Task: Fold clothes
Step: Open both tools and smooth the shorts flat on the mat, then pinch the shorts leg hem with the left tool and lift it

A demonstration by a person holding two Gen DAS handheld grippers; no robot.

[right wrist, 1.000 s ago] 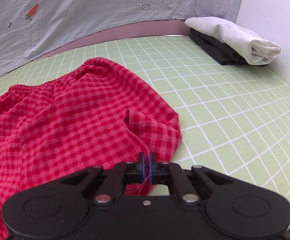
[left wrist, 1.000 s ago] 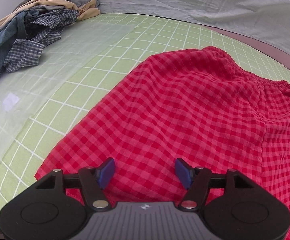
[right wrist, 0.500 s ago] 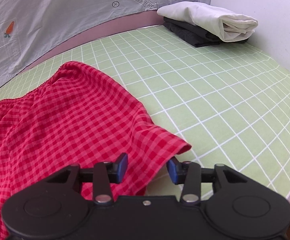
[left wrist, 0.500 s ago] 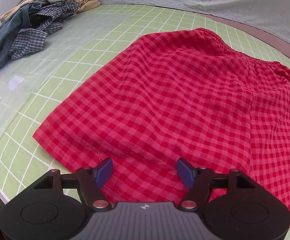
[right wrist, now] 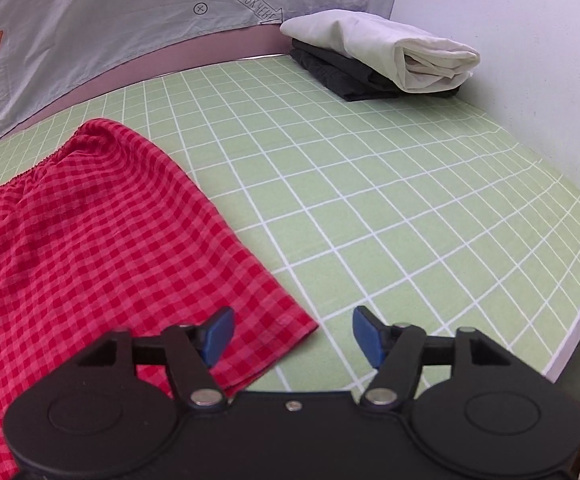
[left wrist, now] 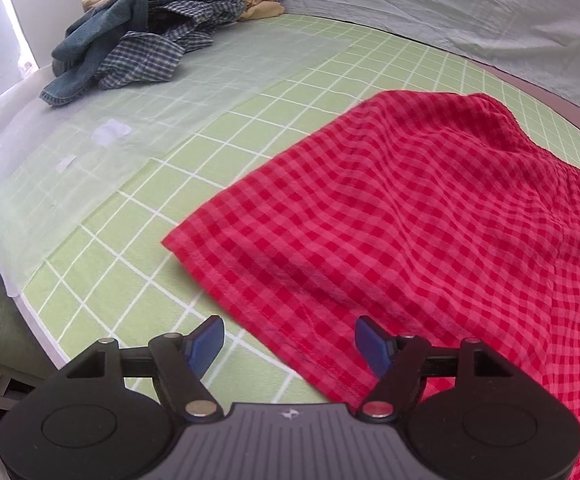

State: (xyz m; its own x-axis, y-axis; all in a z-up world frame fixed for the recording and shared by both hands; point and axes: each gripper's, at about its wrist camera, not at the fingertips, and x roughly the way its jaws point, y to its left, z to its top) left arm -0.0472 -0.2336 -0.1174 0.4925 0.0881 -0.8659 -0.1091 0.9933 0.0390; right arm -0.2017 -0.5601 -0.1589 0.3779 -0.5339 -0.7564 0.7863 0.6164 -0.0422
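Note:
Red checked shorts [left wrist: 410,216] lie spread flat on the green gridded mat [left wrist: 137,264], waistband toward the far side. My left gripper [left wrist: 290,344] hovers open over the shorts' near left leg hem, holding nothing. In the right wrist view the shorts [right wrist: 101,240] fill the left half, their right leg corner lying flat on the mat [right wrist: 410,200]. My right gripper [right wrist: 293,336] is open above that corner, with nothing between its blue fingertips [right wrist: 217,334].
A heap of unfolded clothes [left wrist: 157,40], denim and plaid, sits at the far left corner. A folded white and dark stack [right wrist: 374,56] rests at the far right by the wall. A grey carrot-print sheet [right wrist: 89,20] hangs behind. The mat's front edge [right wrist: 578,340] is close.
My right gripper opened and let go of the shorts' leg corner, which now lies flat. Both grippers drew back toward the front edge; the left one shifted left of the hem.

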